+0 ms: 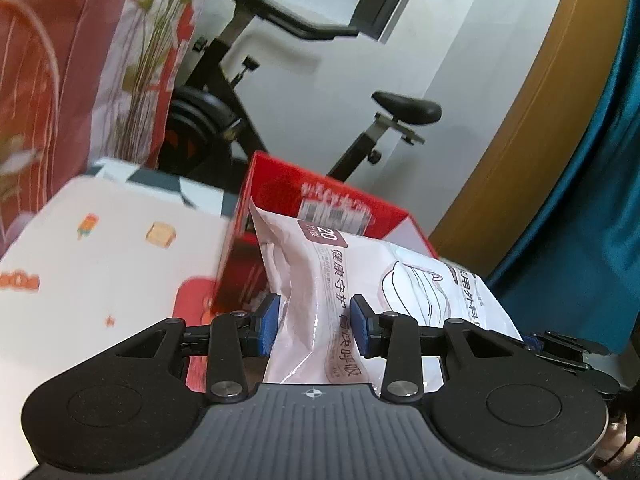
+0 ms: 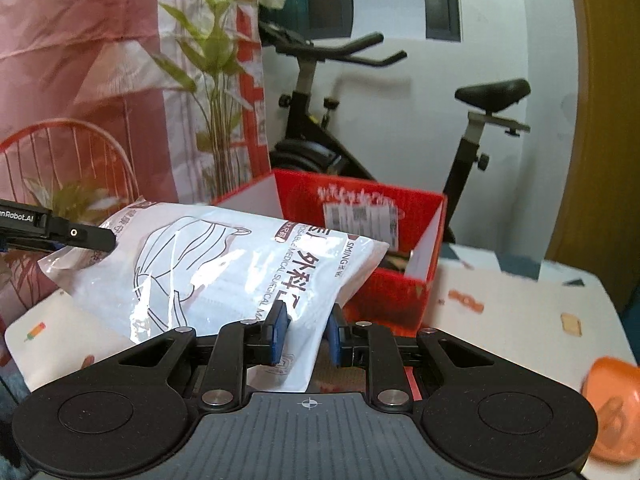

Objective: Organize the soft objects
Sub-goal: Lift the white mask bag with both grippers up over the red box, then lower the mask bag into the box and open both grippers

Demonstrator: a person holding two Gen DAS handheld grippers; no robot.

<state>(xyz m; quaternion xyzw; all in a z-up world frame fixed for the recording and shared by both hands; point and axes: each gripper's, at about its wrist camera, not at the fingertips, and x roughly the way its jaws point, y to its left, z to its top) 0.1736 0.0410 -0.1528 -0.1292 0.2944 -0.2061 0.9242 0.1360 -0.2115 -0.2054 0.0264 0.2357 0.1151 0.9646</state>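
Note:
A white pack of surgical masks (image 1: 344, 276) hangs in the air in front of an open red box (image 1: 320, 208). My left gripper (image 1: 316, 326) is shut on one end of the pack. My right gripper (image 2: 306, 334) is shut on the other end of the same pack (image 2: 224, 268). The left gripper's fingers (image 2: 80, 236) show at the pack's far left in the right wrist view. The red box (image 2: 360, 216) stands on the table just beyond the pack, its top open.
The table carries a white cloth (image 1: 100, 264) with small printed pictures. An orange object (image 2: 612, 408) lies at the table's right front. An exercise bike (image 2: 360, 120), a plant (image 2: 212, 80) and a red wire chair (image 2: 64, 152) stand behind.

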